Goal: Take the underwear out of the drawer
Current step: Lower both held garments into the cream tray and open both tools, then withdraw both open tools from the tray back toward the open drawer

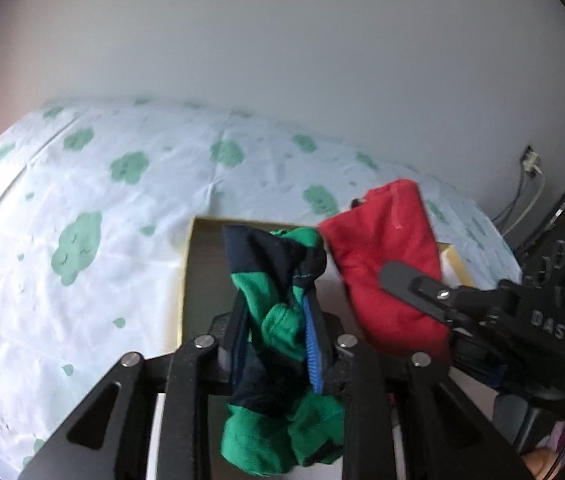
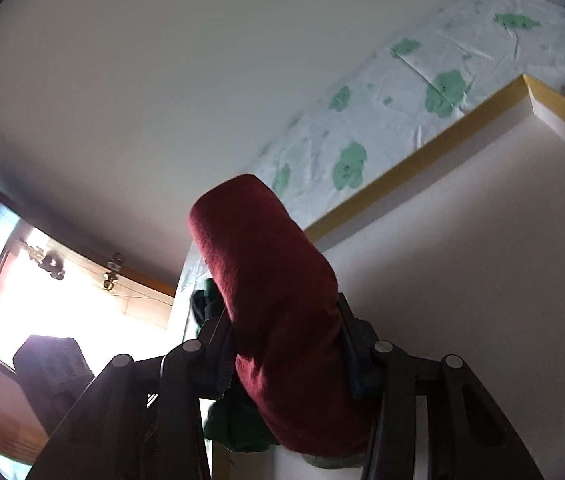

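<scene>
Left claw (image 1: 278, 300) pinches bunched green-and-navy underwear (image 1: 282, 320) (striped).

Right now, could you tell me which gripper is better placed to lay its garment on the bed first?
Probably the left gripper: its green and navy underwear hangs nearer the open stretch of bedsheet. The right gripper, holding the red underwear, sits over the drawer.

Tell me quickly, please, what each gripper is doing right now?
Left gripper: closed on the green and navy underwear.
Right gripper: closed on the red underwear.
</scene>
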`<state>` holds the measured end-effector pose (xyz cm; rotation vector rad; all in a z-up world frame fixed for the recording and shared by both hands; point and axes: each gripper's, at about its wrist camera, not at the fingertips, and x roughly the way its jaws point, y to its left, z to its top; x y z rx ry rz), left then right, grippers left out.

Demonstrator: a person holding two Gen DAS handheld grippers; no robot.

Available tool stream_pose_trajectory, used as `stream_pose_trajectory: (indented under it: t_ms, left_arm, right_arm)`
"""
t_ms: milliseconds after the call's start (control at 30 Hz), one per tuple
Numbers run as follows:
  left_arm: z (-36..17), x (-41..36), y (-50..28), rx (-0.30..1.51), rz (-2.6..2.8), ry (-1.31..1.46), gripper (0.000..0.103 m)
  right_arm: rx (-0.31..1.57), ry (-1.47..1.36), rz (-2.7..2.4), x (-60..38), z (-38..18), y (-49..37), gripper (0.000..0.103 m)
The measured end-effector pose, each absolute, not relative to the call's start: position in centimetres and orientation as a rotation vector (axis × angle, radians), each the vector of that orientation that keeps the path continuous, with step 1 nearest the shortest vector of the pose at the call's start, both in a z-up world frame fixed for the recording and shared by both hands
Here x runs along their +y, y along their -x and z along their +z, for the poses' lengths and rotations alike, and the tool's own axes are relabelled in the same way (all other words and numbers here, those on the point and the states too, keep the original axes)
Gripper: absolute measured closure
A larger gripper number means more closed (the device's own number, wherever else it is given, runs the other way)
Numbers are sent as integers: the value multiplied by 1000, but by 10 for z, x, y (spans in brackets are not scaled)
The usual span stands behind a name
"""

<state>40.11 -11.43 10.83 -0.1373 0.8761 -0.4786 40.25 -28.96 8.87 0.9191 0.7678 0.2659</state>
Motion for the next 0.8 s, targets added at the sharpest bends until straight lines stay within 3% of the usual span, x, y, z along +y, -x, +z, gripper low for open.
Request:
stream_pose_trajectory:
  t_ms: [67, 133, 200, 233, 367, 533, 800]
  left_arm:
    - [106, -115, -404, 896, -449, 120, 69]
    - [107, -115, -404, 902, -422, 108, 42]
    - [110, -112, -400, 885, -425, 114, 37]
    - [113, -111, -397, 874, -423, 112, 35]
    - [138, -101, -373, 785, -385, 108, 8]
    - [157, -95, -330, 674, -382, 55, 5]
    - [153, -90, -265, 648, -440, 19, 1]
  right_arm:
    - [773, -896, 233, -288, 89, -408, 55]
    - [785, -889, 224, -286, 87, -412, 47]
    - [821, -905, 219, -287, 84, -415, 26]
    - [826, -923, 222, -288, 83, -416, 24]
    - [746, -938, 225, -296, 91, -399, 23]
    - [632, -881, 240, -300, 115, -362, 23]
    - [518, -725, 284, -299, 146, -289, 23]
